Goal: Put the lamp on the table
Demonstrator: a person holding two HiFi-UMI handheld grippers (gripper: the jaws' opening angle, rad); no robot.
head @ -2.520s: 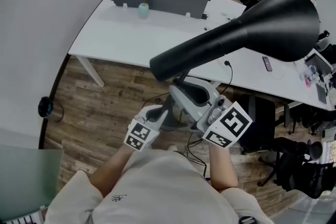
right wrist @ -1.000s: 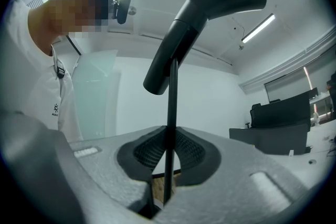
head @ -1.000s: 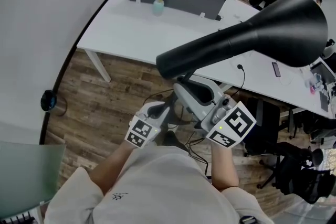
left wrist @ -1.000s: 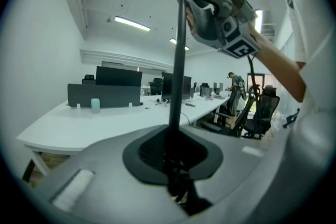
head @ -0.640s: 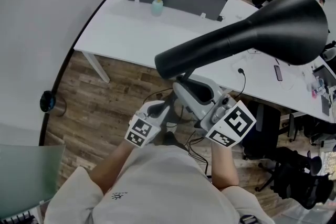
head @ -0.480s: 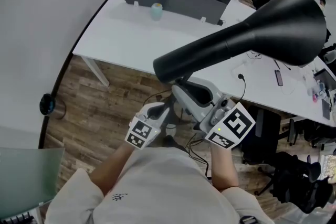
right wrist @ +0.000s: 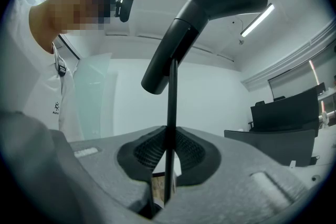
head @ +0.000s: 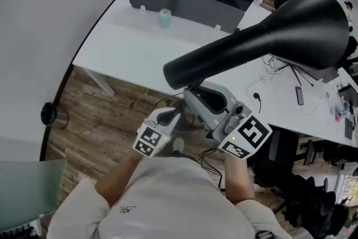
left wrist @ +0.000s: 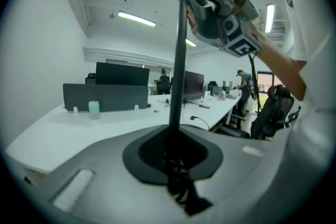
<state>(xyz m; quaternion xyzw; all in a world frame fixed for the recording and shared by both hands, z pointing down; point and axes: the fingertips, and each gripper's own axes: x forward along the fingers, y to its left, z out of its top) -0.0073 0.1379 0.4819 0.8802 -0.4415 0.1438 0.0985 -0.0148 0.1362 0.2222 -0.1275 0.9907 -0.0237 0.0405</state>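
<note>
The lamp is black, with a big cone shade (head: 268, 36) on a thin stem, and it hangs in the air above the wooden floor in front of the white table (head: 128, 47). Both grippers grip the stem. My left gripper (head: 168, 120) is shut on the stem low down, and in the left gripper view the stem (left wrist: 176, 71) rises from between its pads (left wrist: 173, 152). My right gripper (head: 210, 109) is shut on the stem higher up. In the right gripper view the stem (right wrist: 171, 113) runs up to the shade (right wrist: 210, 2). The lamp's base is hidden.
On the table stand a teal cup (head: 164, 17) and a dark divider panel (head: 184, 0), with a phone (head: 299, 95) and cables further right. Black office chairs (head: 302, 204) crowd the lower right. A cable trails on the floor below the grippers.
Both grippers keep their hold on the lamp. The table and cup have drifted slightly left and down in the head view, and the shade sits a little higher over the tabletop.
</note>
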